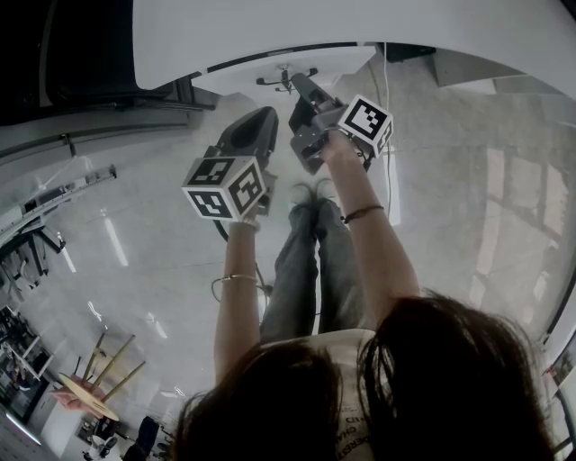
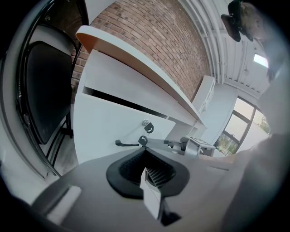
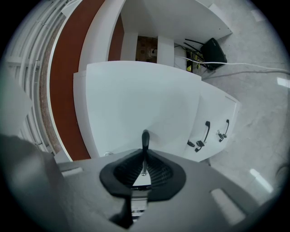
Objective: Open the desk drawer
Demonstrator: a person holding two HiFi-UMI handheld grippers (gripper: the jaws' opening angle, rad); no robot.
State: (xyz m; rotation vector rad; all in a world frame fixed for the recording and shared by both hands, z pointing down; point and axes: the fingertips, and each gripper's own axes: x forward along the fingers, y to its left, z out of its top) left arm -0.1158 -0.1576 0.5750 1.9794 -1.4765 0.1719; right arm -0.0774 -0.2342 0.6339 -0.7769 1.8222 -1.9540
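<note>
A white desk point(image 1: 360, 27) runs across the top of the head view, and its drawer front point(image 3: 136, 104) fills the right gripper view. My right gripper point(image 1: 301, 87) point(image 3: 144, 153) is shut on the drawer's thin black handle point(image 3: 145, 137). The drawer front seems to stand a little forward of the lower cabinet face. From the left gripper view I see the same handle point(image 2: 127, 144), a key in the lock point(image 2: 147, 127) above it, and the right gripper point(image 2: 190, 145) on its end. My left gripper point(image 1: 252, 135) point(image 2: 145, 149) hangs short of the drawer, shut on nothing.
A black folding chair point(image 2: 41, 90) stands left of the desk. Two more black handles point(image 3: 206, 132) sit on the lower cabinet front. A black box with cables point(image 3: 213, 47) lies under the desk. The person's legs point(image 1: 310, 261) hang below the grippers over a grey floor.
</note>
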